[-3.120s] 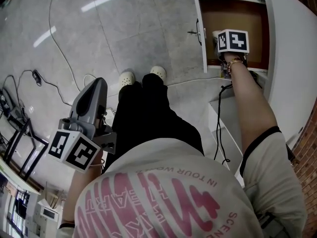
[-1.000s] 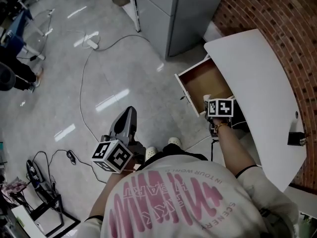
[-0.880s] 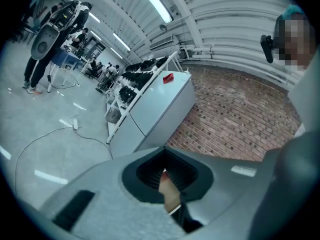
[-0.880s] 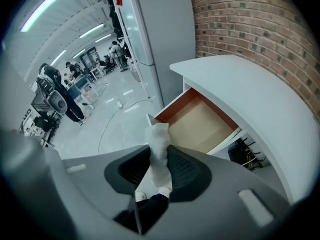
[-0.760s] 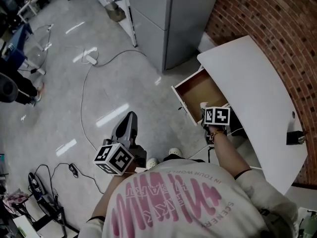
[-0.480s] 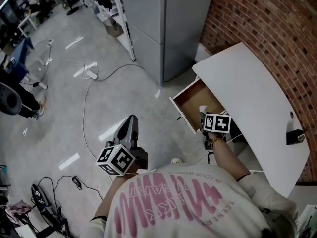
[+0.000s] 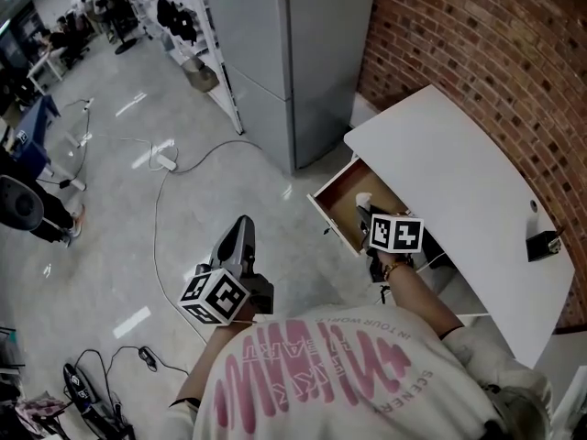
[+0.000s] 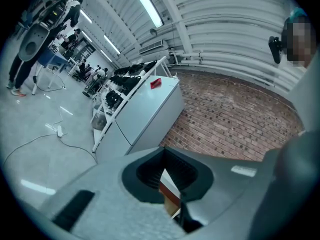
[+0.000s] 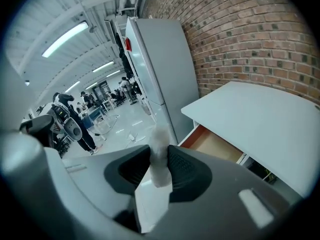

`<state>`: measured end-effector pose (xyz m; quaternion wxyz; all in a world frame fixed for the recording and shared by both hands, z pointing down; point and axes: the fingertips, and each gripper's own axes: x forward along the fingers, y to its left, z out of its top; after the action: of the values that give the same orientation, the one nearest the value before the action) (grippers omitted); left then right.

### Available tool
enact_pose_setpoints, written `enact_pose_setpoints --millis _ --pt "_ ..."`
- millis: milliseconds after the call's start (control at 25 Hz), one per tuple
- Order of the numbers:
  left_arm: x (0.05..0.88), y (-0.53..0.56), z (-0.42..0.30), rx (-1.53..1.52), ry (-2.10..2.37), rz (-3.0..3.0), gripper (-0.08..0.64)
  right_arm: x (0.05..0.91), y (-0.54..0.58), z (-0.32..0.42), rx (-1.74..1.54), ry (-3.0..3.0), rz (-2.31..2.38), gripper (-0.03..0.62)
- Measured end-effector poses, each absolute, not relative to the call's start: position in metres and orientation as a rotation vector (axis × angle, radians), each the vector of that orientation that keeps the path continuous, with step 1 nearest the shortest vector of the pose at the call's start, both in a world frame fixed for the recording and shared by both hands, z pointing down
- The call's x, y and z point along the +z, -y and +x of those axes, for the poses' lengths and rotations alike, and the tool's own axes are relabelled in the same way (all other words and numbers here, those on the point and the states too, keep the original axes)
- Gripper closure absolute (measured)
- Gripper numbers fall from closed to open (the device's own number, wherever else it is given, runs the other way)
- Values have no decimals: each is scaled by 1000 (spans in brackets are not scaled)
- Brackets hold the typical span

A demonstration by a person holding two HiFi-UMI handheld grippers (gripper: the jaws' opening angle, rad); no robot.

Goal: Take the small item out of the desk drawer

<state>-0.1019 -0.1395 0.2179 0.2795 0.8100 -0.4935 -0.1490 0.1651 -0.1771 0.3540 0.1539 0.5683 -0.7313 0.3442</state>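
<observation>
My right gripper [image 7: 363, 207] hangs over the front of the open wooden drawer [image 7: 341, 198], shut on a small white item [image 7: 363, 200]. In the right gripper view the item [image 9: 160, 156] stands pinched between the dark pads of this gripper [image 9: 159, 170], with the drawer [image 9: 216, 145] below and beyond it. The drawer's visible floor is bare. My left gripper [image 7: 242, 232] is held out over the floor, left of the desk, its jaws together with nothing in them. In the left gripper view only a thin slit shows between the jaws of this gripper [image 8: 169, 186].
The white desk top [image 7: 459, 200] runs along a brick wall [image 7: 477, 53]. A small black object [image 7: 541, 243] sits at its far right. A tall grey cabinet [image 7: 284, 53] stands behind the drawer. A white cable [image 7: 174, 163] trails across the grey floor, and people stand far off.
My right gripper has come up out of the drawer with the white item in it. The left gripper has risen a little. The head view has swung up toward the wall.
</observation>
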Motion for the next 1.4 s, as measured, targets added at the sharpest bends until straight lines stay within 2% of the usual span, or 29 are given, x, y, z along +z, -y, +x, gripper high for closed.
enact_pose_setpoints --millis 800,1400 --pt "215 130 -110 -402 1273 2205 557 260 170 83 970 2446 1559 466" --pt "211 95 -165 -384 1318 2231 557 233 143 17 907 2553 1505 465"
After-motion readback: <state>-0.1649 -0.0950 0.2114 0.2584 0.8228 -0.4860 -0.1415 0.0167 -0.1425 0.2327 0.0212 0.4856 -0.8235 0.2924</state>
